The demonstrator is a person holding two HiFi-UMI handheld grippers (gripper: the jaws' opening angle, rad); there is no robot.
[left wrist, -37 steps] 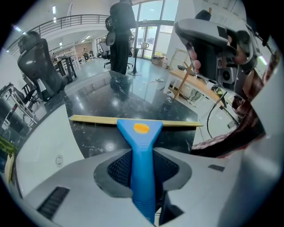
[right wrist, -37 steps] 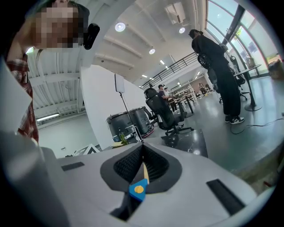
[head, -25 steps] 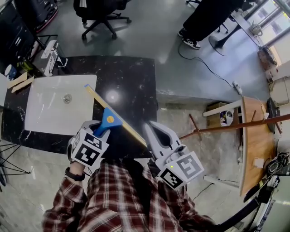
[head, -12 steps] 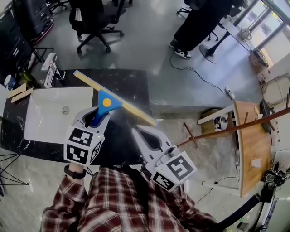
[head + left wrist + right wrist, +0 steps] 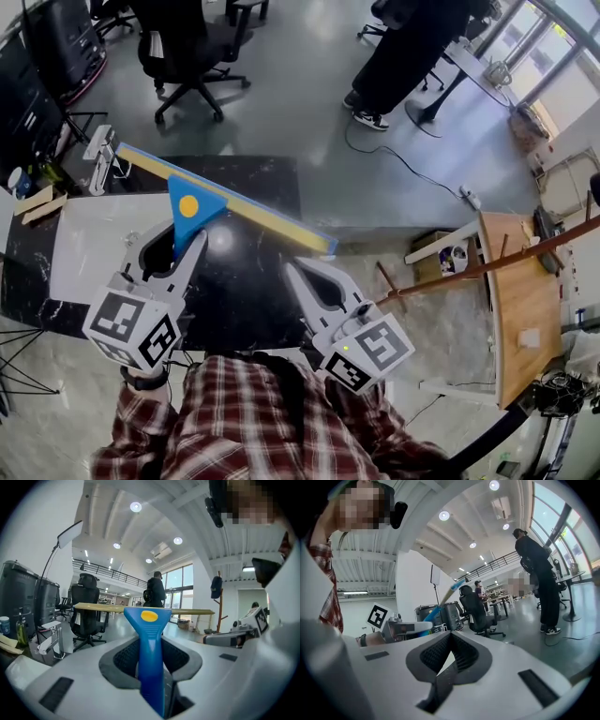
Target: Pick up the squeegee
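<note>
Left gripper (image 5: 180, 251) pinches the squeegee (image 5: 194, 208) by its handle, blade crosswise above the counter (image 5: 251, 291). Right gripper (image 5: 294, 272), also over the counter, has jaws pressed together, empty. Beyond the counter stands a chair (image 5: 183, 47).

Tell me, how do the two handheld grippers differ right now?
The left gripper grips the blue squeegee by its handle; the right gripper holds nothing. The left gripper's jaws stand apart around that handle; the right gripper's meet at the tips. Both are white with marker cubes.
</note>
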